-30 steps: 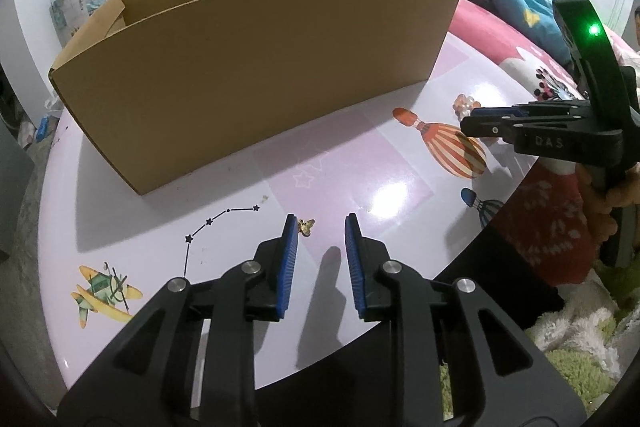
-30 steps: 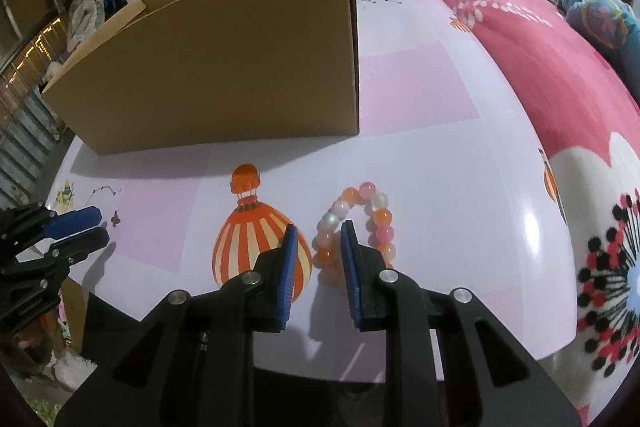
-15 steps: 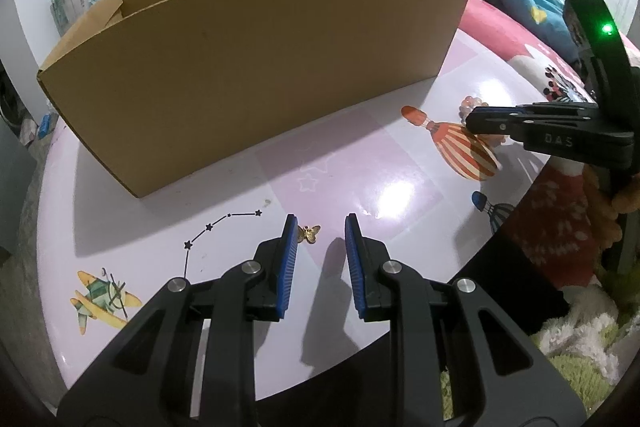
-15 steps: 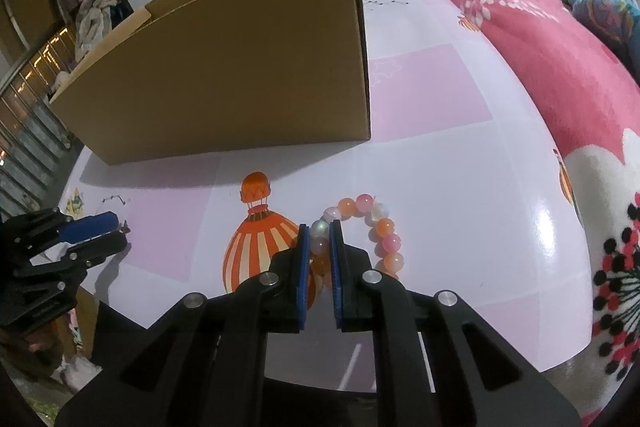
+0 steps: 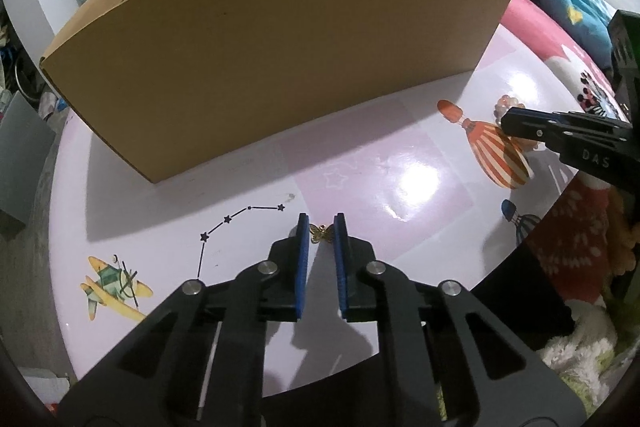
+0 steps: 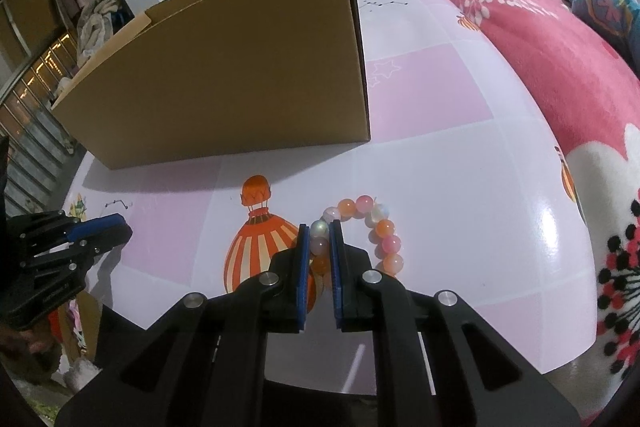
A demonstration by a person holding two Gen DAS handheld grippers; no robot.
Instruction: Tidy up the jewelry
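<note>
A small gold butterfly charm (image 5: 322, 234) lies on the glossy printed table (image 5: 360, 167). It sits between the blue pads of my left gripper (image 5: 321, 223), whose jaws are closing and touch its wings on both sides. A bracelet of orange, pink and white beads (image 6: 385, 227) rests near the table's front edge. My right gripper (image 6: 319, 231) is shut on the bracelet's left side, with beads pinched between its pads. Behind both stands an open brown cardboard box (image 5: 280, 47) (image 6: 224, 75).
A pink flowered blanket (image 6: 560, 59) covers a bed along the table's right side. The table's front edge runs close under both grippers. From the left wrist, the right gripper (image 5: 510, 119) shows at the right edge; from the right wrist, the left gripper (image 6: 120, 227) shows at the left.
My left jaws have narrowed around the butterfly charm, which now sits between the pads. My right jaws closed onto the bracelet's beads half a second ago and stay there.
</note>
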